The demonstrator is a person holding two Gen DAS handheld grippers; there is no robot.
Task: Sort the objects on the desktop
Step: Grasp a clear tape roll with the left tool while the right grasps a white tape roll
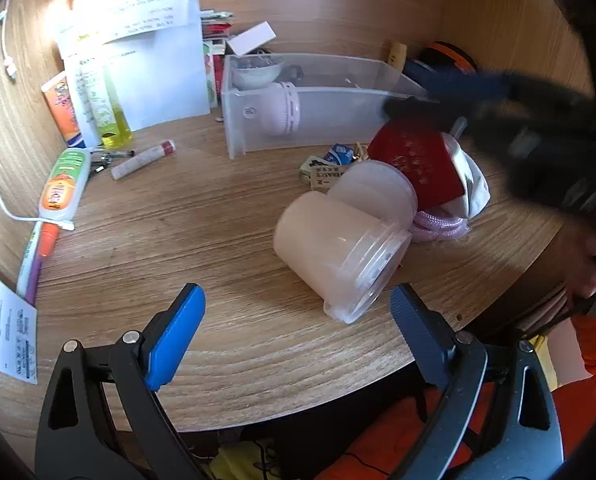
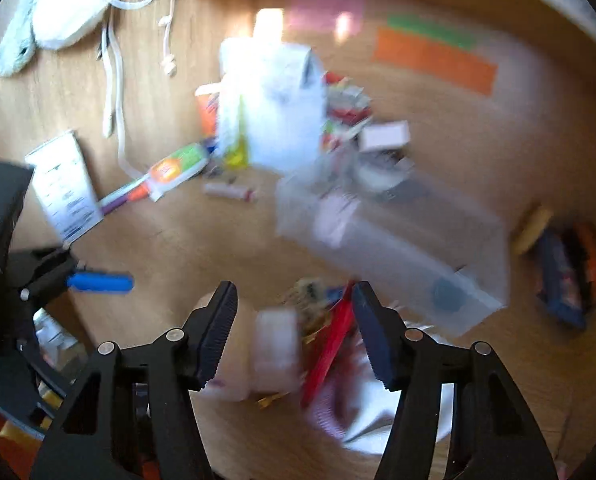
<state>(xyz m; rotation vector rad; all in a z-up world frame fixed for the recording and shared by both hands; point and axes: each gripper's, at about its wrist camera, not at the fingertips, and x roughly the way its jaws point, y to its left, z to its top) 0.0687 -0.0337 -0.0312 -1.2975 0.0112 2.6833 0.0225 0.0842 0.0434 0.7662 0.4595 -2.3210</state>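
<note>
1. Wooden desk (image 1: 202, 216) filled the frame, with its curved front edge at the bottom.
2. Two pale plastic jars (image 1: 337, 256) lay touching at centre right, one clear bin (image 1: 317, 120) stood behind them, and one red booklet (image 1: 417, 164) leaned at their right.
3. Bare wood stayed free at centre left.
4. Left gripper (image 1: 298, 332) had its jaws wide apart, nothing between.
5. Right gripper (image 2: 294, 332) was blurred above the jars, jaws apart, clamping nothing.

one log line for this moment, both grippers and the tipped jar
left gripper open, empty | right gripper open over red booklet | jar on its side | bin behind
</note>
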